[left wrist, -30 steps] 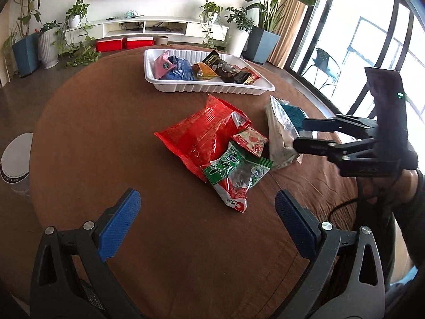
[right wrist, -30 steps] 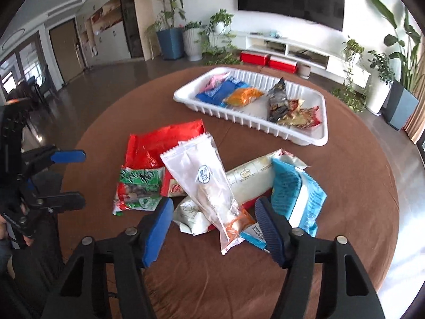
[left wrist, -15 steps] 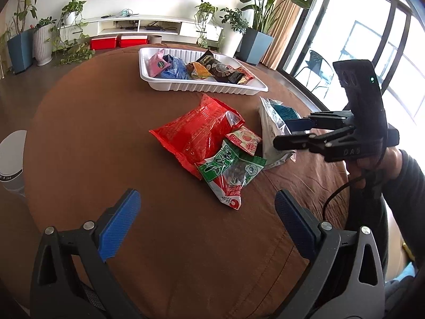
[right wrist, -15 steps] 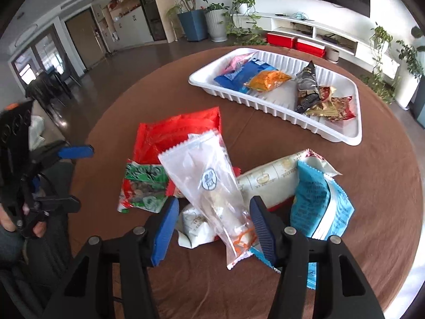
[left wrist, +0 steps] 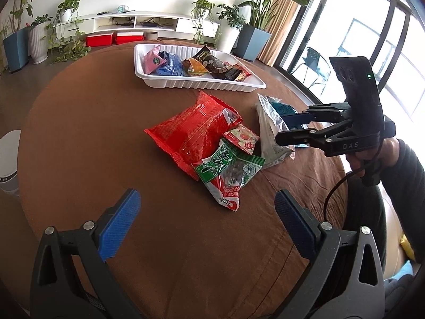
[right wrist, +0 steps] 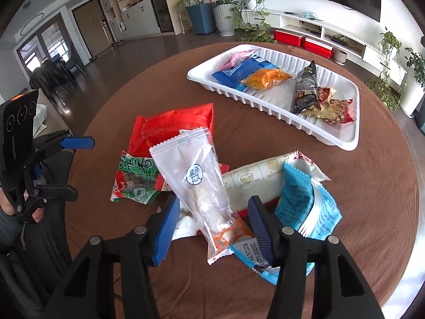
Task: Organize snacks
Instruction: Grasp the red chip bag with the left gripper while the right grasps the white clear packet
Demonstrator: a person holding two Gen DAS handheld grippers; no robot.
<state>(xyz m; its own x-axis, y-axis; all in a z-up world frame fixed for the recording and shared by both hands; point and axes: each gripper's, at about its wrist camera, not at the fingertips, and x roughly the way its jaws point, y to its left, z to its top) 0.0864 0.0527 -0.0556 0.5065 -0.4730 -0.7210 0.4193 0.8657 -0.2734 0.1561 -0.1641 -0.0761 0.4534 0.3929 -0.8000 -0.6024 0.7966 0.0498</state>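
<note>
Closing around the clear plastic snack packet (right wrist: 204,186) lying atop the loose pile, the right gripper (right wrist: 212,226) has narrowed its jaws without yet pinching; the left gripper (left wrist: 207,226) hangs wide open, empty, while the white ribbed tray (right wrist: 265,103) awaits.

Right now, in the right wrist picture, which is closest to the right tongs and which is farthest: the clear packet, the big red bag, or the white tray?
1. Clear packet: between the right tongs.
2. Big red bag: behind it, toward the left.
3. White tray: farthest, at the table's far side, toward the right.
</note>
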